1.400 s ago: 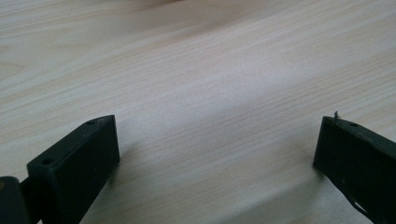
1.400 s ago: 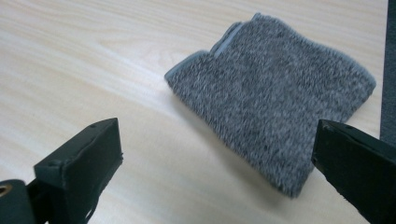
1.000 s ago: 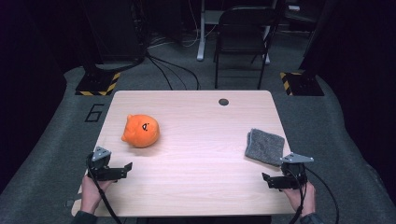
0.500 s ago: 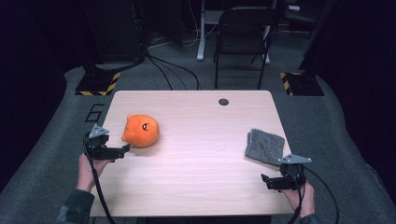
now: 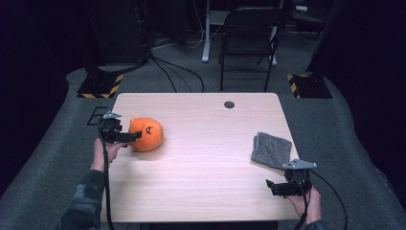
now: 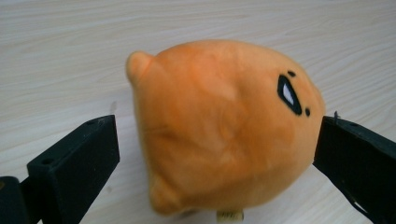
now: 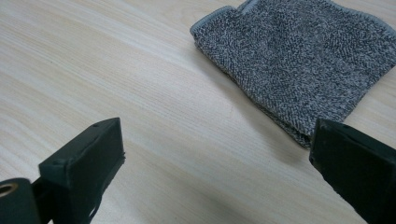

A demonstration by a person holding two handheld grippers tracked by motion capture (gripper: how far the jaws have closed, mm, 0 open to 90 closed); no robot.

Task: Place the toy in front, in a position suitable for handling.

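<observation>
With the left tongs [image 6: 217, 154] gaping around the orange plush [image 6: 219, 126], I'd squeeze gently mid-body, while the right tongs [image 5: 280, 187] wait open at five o'clock.

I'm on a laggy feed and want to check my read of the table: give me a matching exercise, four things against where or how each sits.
Things:
1. orange plush toy
2. grey cloth
3. left gripper
4. right gripper

States:
A. folded, lying near the table's right edge
B. jaws open over bare wood, holding nothing
C. jaws open on either side of the plush
D. lying on the left part of the table, between two black jaws

Pairs: 1-D, 2-A, 3-C, 4-B
</observation>
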